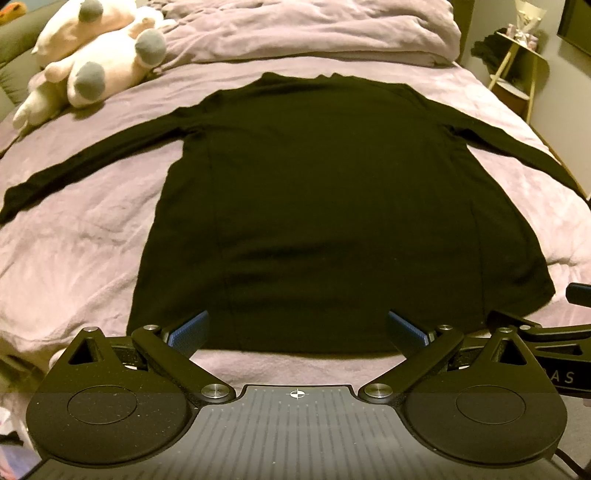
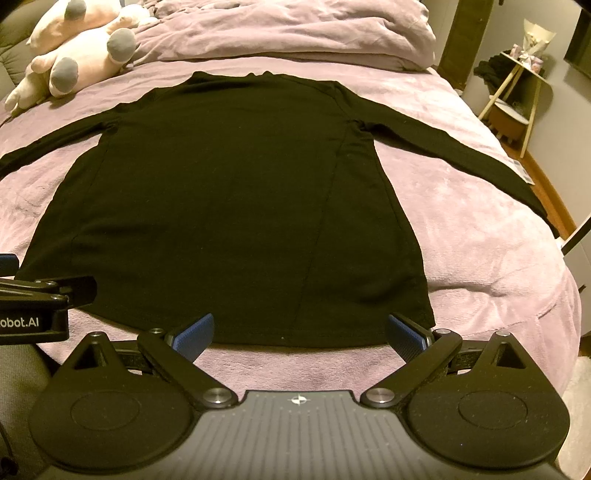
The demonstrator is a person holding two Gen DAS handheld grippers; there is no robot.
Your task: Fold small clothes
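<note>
A black long-sleeved top [image 1: 317, 206] [image 2: 236, 199] lies flat on the pink bed cover, both sleeves stretched out sideways, collar at the far end, hem nearest me. My left gripper [image 1: 297, 330] hovers open just above the hem, its blue pads [image 1: 190, 332] spread wide with nothing between them. My right gripper [image 2: 299, 332] stands open the same way at the hem's right part, blue pads [image 2: 194, 336] apart and empty. Each gripper shows at the other view's edge: the right gripper [image 1: 535, 332], the left gripper [image 2: 37, 302].
White plush toys [image 1: 99, 55] [image 2: 77, 48] lie at the bed's far left. A bunched pink duvet [image 1: 314, 29] runs across the head of the bed. A small side table [image 2: 517, 88] stands beside the bed's right edge, over a wooden floor.
</note>
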